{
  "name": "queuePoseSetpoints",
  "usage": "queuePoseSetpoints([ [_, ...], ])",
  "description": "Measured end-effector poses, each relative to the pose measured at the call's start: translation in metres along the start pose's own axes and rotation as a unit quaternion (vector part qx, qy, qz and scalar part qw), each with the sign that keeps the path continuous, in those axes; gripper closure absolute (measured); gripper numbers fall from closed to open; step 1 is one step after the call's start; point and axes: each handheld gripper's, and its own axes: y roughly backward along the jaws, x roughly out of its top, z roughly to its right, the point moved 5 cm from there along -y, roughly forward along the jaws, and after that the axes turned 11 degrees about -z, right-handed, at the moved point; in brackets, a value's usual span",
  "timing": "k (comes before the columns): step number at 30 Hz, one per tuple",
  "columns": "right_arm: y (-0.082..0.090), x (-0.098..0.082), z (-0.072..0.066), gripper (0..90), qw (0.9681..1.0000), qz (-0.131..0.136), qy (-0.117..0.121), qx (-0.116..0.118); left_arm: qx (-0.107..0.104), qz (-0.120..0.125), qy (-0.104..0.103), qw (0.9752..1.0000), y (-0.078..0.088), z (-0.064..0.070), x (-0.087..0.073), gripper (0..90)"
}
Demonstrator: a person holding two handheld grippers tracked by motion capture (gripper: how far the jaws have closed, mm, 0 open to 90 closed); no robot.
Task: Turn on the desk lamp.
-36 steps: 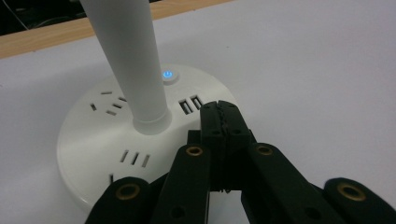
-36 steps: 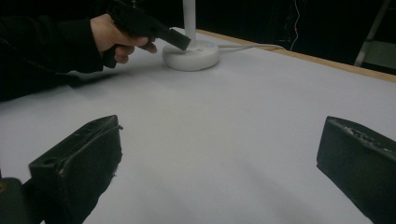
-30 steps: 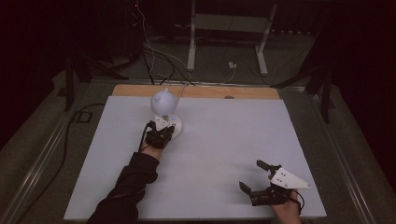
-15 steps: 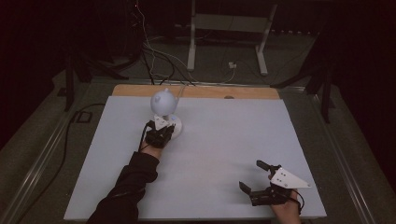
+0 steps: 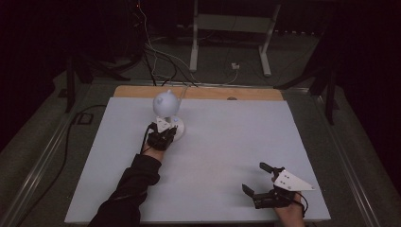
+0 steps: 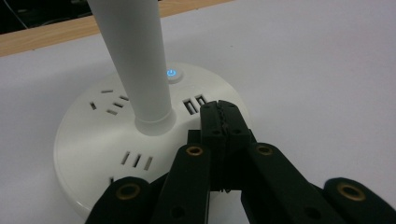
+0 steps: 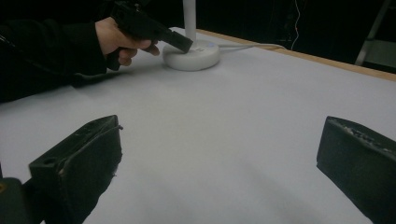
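- While its jaws are pressed fully together with nothing between them, the left tool (image 6: 219,121) rests its tips over the round white base (image 6: 116,135) of a desk lamp (image 5: 166,109), just beside two small USB slots (image 6: 195,103).
- Beyond the tips, a power button (image 6: 172,73) on the base glows blue, close to the lamp's white stem (image 6: 135,60); socket slots are cut into the base's top.
- Seen from above, the left tool (image 5: 161,137) sits at the lamp's near side, held by a hand in a dark sleeve (image 5: 127,189).
- The lamp stands toward the far left of the white surface (image 5: 222,142), its rounded head (image 5: 165,101) above the base.
- The right tool (image 5: 265,185) is well apart, at the near right of the surface, its jaws spread wide and holding nothing.
- From the right gripper view, the left hand (image 7: 116,39) and lamp base (image 7: 191,55) show in the distance.
- A wooden edge (image 5: 198,92) borders the far side of the surface.
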Motion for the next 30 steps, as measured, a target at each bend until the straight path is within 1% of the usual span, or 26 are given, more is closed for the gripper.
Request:
queuePoseSetpoints([
  [1, 0.0, 0.0, 0.0, 0.0, 1.0, 0.0, 0.0, 0.0, 0.002, 0.001, -0.003, 1.0, 0.0, 0.0, 0.0, 90.0],
  [2, 0.0, 0.0, 0.0, 0.0, 1.0, 0.001, -0.001, 0.0, -0.014, 0.0, -0.002, 0.9999, 0.0, 0.002, 0.0, 90.0],
  [4, 0.001, 0.0, 0.0, 0.0, 1.0, 0.002, -0.001, 0.001, 0.011, -0.002, -0.024, 0.9997, -0.002, 0.01, 0.0, 90.0],
  [6, 0.001, 0.0, 0.0, 0.0, 1.0, 0.001, -0.001, 0.001, 0.013, -0.001, -0.025, 0.9996, -0.002, 0.012, 0.0, 90.0],
  [7, 0.001, 0.0, 0.0, 0.0, 1.0, 0.002, -0.001, 0.002, 0.009, -0.002, -0.019, 0.9998, -0.001, 0.01, 0.001, 90.0],
  [8, 0.001, 0.001, -0.001, 0.0, 1.0, 0.004, 0.001, 0.002, -0.006, -0.003, -0.004, 1.0, 0.0, 0.009, 0.0, 90.0],
  [9, 0.001, 0.001, -0.001, 0.0, 1.0, 0.004, 0.001, 0.002, -0.012, 0.001, 0.005, 0.9999, 0.001, 0.008, 0.001, 90.0],
  [10, 0.002, 0.001, 0.0, 0.0, 1.0, 0.005, 0.001, 0.002, -0.008, 0.006, 0.005, 0.9999, 0.003, 0.006, 0.001, 90.0],
  [11, 0.002, 0.001, 0.0, 0.0, 1.0, 0.005, -0.001, 0.003, 0.0, 0.007, -0.004, 1.0, 0.004, 0.006, 0.002, 90.0],
  [12, 0.001, 0.0, 0.001, 0.0, 1.0, 0.005, -0.001, 0.003, 0.004, 0.012, -0.006, 0.9999, 0.005, 0.005, 0.003, 90.0],
  [13, 0.001, 0.0, 0.001, 0.0, 1.0, 0.005, -0.001, 0.003, 0.002, 0.015, -0.003, 0.9999, 0.005, 0.004, 0.003, 90.0],
  [15, 0.001, 0.0, 0.0, 0.0, 1.0, 0.003, -0.002, 0.004, 0.006, 0.009, -0.006, 0.9999, 0.003, 0.003, 0.002, 90.0],
  [17, 0.001, 0.0, 0.0, 0.0, 1.0, 0.003, -0.002, 0.004, 0.006, 0.007, -0.004, 0.9999, 0.0, 0.003, 0.0, 90.0],
  [22, 0.0, 0.0, 0.0, 0.0, 1.0, 0.001, -0.002, 0.004, 0.016, 0.004, -0.008, 0.9998, -0.001, 0.001, 0.0, 90.0],
  [24, 0.0, 0.0, 0.0, 0.0, 1.0, 0.001, -0.002, 0.004, 0.017, 0.004, -0.007, 0.9998, -0.001, 0.0, 0.0, 90.0],
  [26, 0.0, 0.0, 0.0, 0.0, 1.0, 0.001, -0.001, 0.004, 0.02, 0.005, -0.011, 0.9997, -0.002, 0.0, 0.0, 90.0],
  [27, 0.0, 0.0, 0.0, 0.0, 1.0, 0.001, -0.001, 0.004, 0.018, 0.005, -0.012, 0.9998, -0.002, 0.0, 0.0, 90.0],
  [28, 0.0, 0.0, 0.0, 0.0, 1.0, 0.001, -0.001, 0.004, 0.014, 0.005, -0.007, 0.9999, -0.002, -0.001, 0.0, 90.0],
  [29, 0.0, 0.0, 0.0, 0.0, 1.0, 0.0, -0.001, 0.003, 0.015, 0.004, -0.007, 0.9999, -0.002, -0.002, 0.0, 90.0],
  [30, 0.0, 0.0, 0.0, 0.0, 1.0, 0.0, 0.0, 0.003, 0.018, 0.007, -0.015, 0.9997, -0.002, 0.0, -0.001, 90.0],
])
